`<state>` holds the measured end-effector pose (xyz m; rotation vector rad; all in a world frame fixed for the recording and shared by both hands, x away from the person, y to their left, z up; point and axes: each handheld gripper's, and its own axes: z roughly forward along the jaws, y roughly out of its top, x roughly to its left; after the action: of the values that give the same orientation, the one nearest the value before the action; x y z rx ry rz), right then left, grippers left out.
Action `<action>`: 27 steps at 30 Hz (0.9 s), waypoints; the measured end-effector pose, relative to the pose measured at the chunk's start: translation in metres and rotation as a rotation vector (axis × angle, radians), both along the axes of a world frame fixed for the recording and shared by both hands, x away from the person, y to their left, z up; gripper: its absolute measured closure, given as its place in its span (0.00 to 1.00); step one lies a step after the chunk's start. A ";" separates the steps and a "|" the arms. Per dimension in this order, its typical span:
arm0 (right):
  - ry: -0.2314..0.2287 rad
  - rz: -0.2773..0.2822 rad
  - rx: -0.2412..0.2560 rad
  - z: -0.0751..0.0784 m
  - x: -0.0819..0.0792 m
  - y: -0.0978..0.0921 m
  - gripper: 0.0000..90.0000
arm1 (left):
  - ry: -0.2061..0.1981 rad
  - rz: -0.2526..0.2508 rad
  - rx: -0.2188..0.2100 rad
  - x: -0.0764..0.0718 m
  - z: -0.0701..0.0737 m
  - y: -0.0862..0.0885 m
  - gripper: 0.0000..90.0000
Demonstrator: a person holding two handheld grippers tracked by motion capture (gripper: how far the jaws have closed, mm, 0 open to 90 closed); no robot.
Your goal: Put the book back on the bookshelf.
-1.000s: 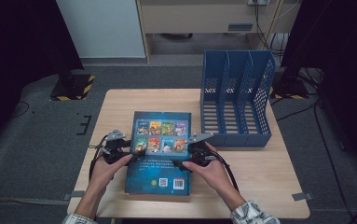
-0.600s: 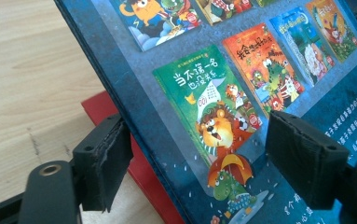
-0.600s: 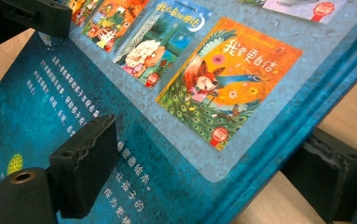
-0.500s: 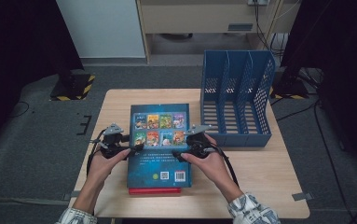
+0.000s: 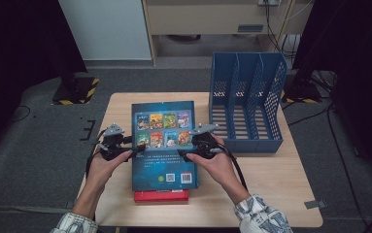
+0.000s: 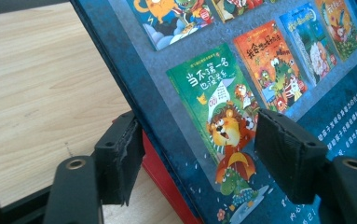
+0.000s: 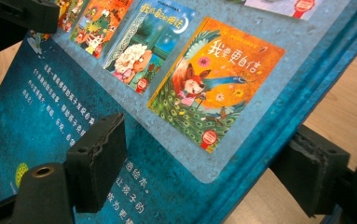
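The large blue hardcover picture book is clamped edgewise between the left gripper and right gripper, above a red book; bare wooden tabletop lies rightward.

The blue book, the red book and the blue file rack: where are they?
blue book [image 5: 163, 160]: high view, back cover.
red book [image 5: 161, 195]: high view, near edge showing.
blue file rack [image 5: 252, 144]: high view, front wall.

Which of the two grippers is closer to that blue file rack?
Right. The right gripper holds the blue book's edge beside the blue file rack; the left gripper is across the book.
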<state>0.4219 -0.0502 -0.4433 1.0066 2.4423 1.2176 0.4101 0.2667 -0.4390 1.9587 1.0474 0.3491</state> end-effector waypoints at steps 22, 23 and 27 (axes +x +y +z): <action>-0.049 -0.051 -0.004 0.022 0.025 0.007 0.35 | -0.033 0.024 0.017 0.027 0.020 0.006 0.44; -0.051 -0.055 -0.002 0.023 0.025 0.007 0.35 | -0.034 0.022 0.025 0.028 0.022 0.006 0.44; -0.065 -0.062 0.000 0.026 0.028 0.008 0.37 | -0.042 0.026 0.026 0.031 0.026 0.007 0.45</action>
<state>0.4500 -0.0425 -0.4169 1.0184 2.3436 1.2116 0.4410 0.2741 -0.4134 1.9543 1.0468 0.4185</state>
